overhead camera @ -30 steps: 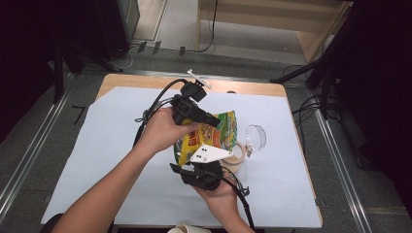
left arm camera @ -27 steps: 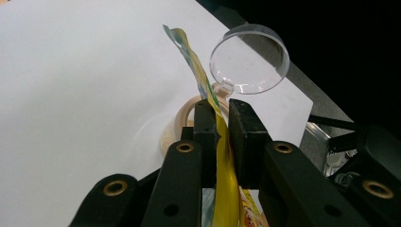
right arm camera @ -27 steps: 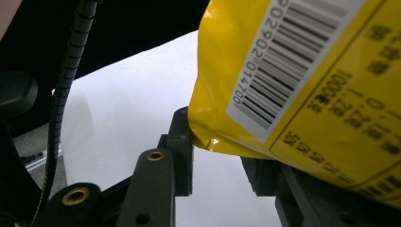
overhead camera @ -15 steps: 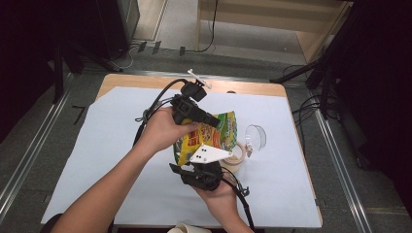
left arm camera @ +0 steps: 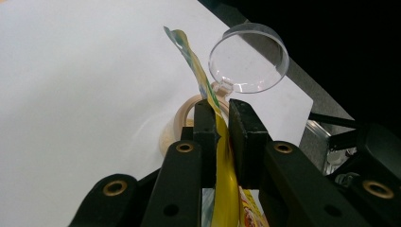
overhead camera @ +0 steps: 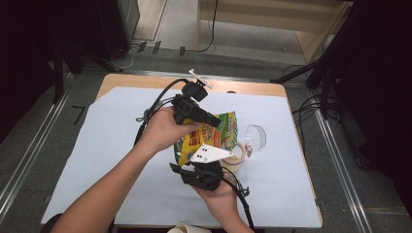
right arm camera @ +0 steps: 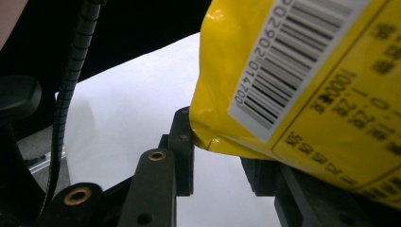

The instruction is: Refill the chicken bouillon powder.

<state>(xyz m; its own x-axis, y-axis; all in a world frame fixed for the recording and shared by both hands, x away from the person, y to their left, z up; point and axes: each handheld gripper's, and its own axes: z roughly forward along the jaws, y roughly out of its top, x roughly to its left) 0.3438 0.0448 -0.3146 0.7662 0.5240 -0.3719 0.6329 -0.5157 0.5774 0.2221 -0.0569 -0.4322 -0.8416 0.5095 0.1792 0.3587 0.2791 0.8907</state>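
A yellow snack bag (overhead camera: 209, 138) with a barcode on its back is held upright above the white-covered counter (overhead camera: 107, 145), its thin edge pinched and its lower corner gripped.

Glossy yellow foil packet (right arm camera: 302, 71), clear plastic lid (left arm camera: 249, 57), matt white paper sheet (overhead camera: 107, 145)

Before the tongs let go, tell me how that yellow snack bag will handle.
Probably floppy: the yellow snack bag is pinched flat between the left tongs, and its free edge curves. Likely light for its size, since it hangs from thin film. Its glossy skin looks slippery, so it could slide in the right tongs.
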